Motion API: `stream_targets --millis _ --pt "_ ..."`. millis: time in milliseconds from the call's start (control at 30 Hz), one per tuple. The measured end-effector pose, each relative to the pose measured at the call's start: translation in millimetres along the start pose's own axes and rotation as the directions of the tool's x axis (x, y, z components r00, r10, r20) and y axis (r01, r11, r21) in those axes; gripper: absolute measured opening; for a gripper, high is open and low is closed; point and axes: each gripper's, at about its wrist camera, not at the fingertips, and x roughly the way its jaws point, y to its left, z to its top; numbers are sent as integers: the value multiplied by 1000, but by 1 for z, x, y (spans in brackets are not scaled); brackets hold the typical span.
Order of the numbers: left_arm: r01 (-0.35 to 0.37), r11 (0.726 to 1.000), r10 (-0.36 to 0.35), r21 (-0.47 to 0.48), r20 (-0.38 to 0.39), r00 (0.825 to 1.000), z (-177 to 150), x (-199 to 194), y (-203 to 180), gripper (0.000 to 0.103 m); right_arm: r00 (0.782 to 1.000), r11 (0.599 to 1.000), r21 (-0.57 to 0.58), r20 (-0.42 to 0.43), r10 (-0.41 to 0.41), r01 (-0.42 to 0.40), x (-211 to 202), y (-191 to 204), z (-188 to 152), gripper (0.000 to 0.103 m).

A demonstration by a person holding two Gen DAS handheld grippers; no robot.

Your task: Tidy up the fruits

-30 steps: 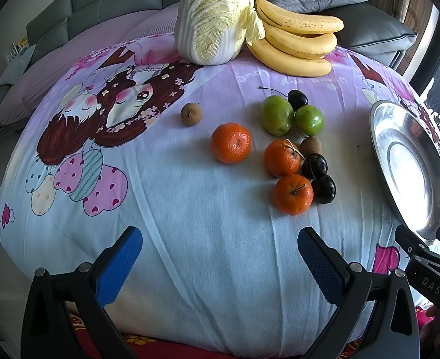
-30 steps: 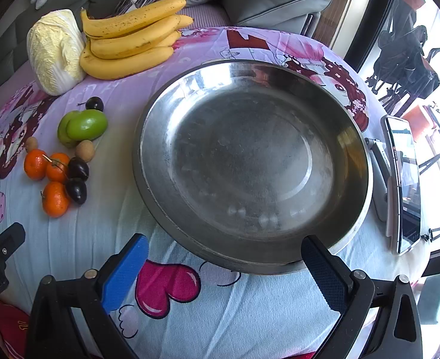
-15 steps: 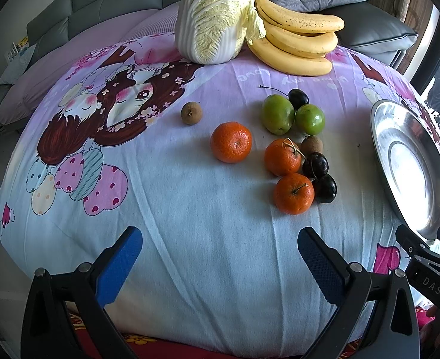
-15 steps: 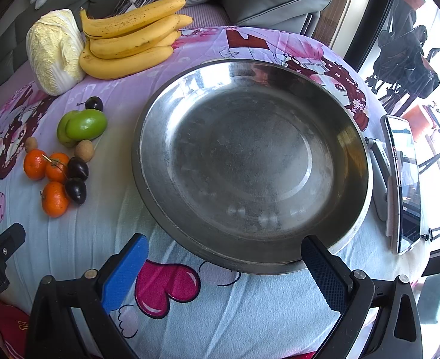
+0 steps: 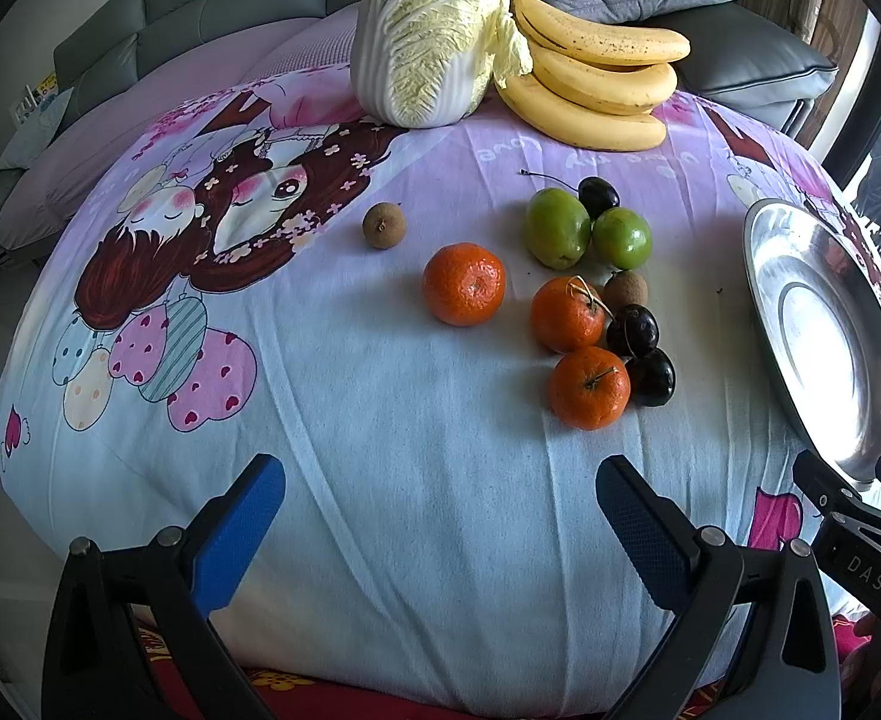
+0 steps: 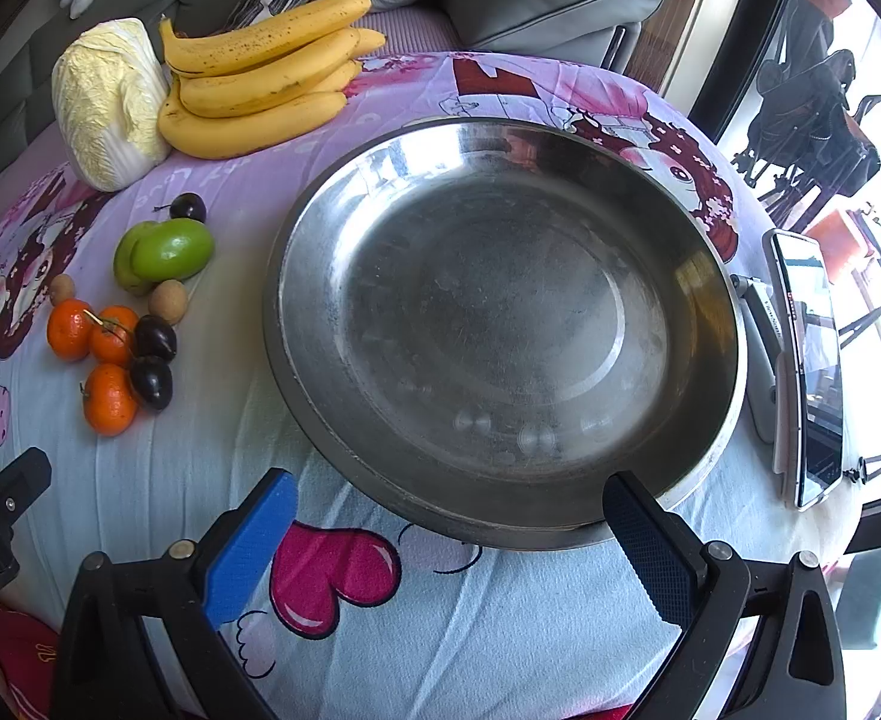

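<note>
The round table draped in a cartoon-print cloth (image 5: 380, 420) carries a wide stainless-steel dish (image 6: 320, 360), a pale napa cabbage (image 5: 428, 30), a yellow banana bunch (image 5: 596, 84), three orange mandarins (image 5: 463, 291), two green fruits (image 5: 557, 228), dark cherries (image 5: 632, 330), brown longans (image 5: 384, 225) and a smartphone (image 6: 812, 360).

Fruit cluster (image 5: 584, 306) left of bowl (image 6: 296, 276), bananas (image 5: 596, 84) behind.

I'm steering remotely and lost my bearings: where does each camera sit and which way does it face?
Left wrist: behind the open left tongs, facing the loose fruit, cabbage and bananas; right tongs at the right edge.
Right wrist: behind the open right tongs, facing the empty steel plate.
Shared: plate, bananas, cabbage, oranges.
</note>
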Motion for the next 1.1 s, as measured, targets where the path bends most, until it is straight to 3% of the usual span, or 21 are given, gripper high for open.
stream_targets --millis 367,633,900,1100 --pt "3 1000 -3 -15 -10 1000 -2 0 4 103 1000 1000 1 1 17 -17 0 0 -1 103" --pt "54 997 -59 -62 -87 994 9 5 16 103 989 988 -75 45 138 -135 -15 21 -1 103" --pt "136 983 -143 -123 -54 988 34 4 27 103 967 957 -173 63 247 -233 -24 59 7 103" --pt "179 971 -191 -156 -68 979 40 16 31 103 951 931 -213 30 309 -296 -13 76 18 102"
